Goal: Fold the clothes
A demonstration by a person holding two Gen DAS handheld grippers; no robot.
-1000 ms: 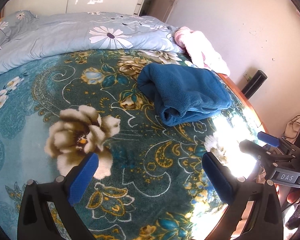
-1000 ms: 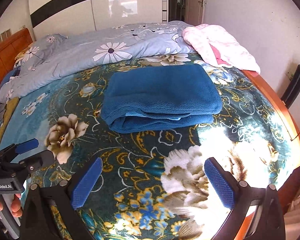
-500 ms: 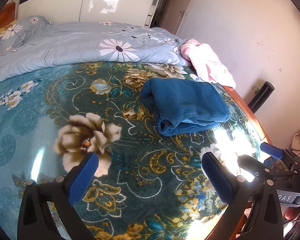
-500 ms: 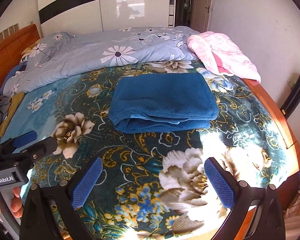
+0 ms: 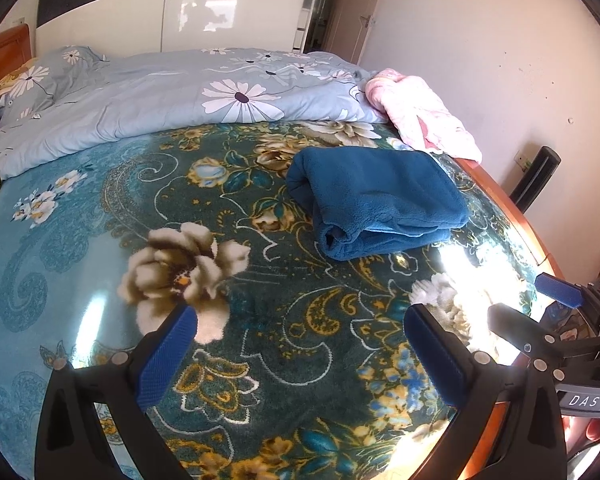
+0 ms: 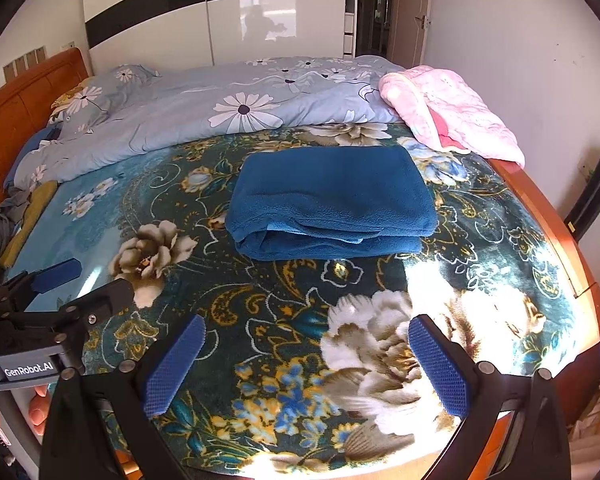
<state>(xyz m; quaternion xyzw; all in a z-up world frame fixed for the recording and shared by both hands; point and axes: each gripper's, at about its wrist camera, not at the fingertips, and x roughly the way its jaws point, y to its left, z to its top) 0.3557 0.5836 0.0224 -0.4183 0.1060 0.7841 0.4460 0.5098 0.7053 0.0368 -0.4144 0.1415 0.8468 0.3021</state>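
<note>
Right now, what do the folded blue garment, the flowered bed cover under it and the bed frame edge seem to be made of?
Blue garment: likely fleece, matte and fuzzy, with soft rounded folds.
Flowered bed cover: probably plush synthetic pile, with a sheen where sunlight hits it.
Bed frame edge: apparently wood, orange-brown and glossy.

Black gripper (image 5: 300,354) frames, blue textured pads (image 6: 172,366).

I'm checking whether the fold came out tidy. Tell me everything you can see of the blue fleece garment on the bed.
The blue fleece garment is deep teal-blue, soft and fuzzy-looking. It lies folded into a thick, roughly rectangular bundle, flat on the floral blanket. Stacked layers with rounded fold edges show along its near side. A pink garment lies apart, beyond its far right corner. Nothing grips it; both tongs are well short of it.
</note>
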